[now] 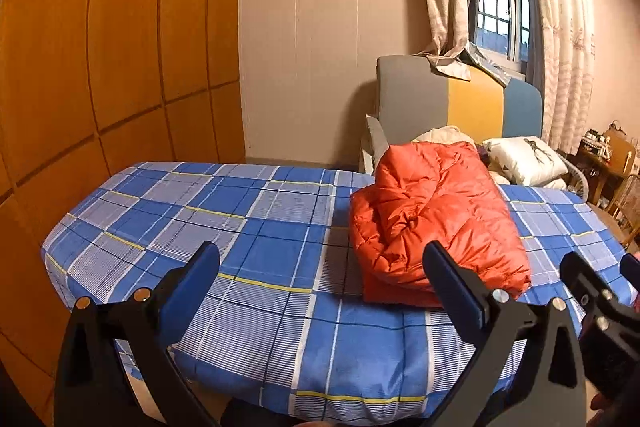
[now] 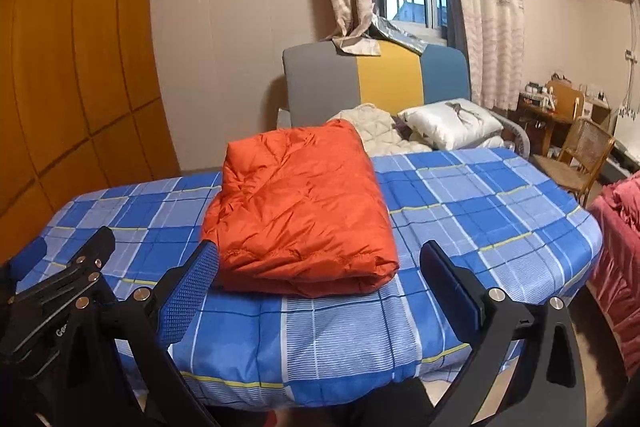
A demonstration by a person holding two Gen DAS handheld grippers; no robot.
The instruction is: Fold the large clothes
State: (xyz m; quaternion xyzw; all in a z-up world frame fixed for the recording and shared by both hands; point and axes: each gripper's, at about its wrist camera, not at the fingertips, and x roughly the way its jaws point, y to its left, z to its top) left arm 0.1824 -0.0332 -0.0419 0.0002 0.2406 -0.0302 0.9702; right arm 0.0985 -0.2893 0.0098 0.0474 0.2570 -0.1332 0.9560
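Observation:
An orange puffer jacket [image 1: 436,219] lies folded into a thick rectangle on the blue plaid bed sheet [image 1: 248,227]. In the right wrist view the same jacket [image 2: 300,207] sits just beyond the fingers, on the sheet [image 2: 480,195]. My left gripper [image 1: 320,267] is open, held over the near edge of the bed, with the jacket behind its right finger. My right gripper [image 2: 320,263] is open too, its fingers either side of the jacket's near edge but short of it. Nothing is held. The right gripper's frame [image 1: 600,299] shows at the right edge of the left view.
A wooden wardrobe [image 1: 100,47] lines the left wall. A grey, yellow and blue headboard [image 2: 376,83], a cream quilt [image 2: 376,131] and a white pillow [image 2: 452,123] lie behind the bed. A wooden chair [image 2: 580,155] and a pink bedspread [image 2: 616,227] stand to the right.

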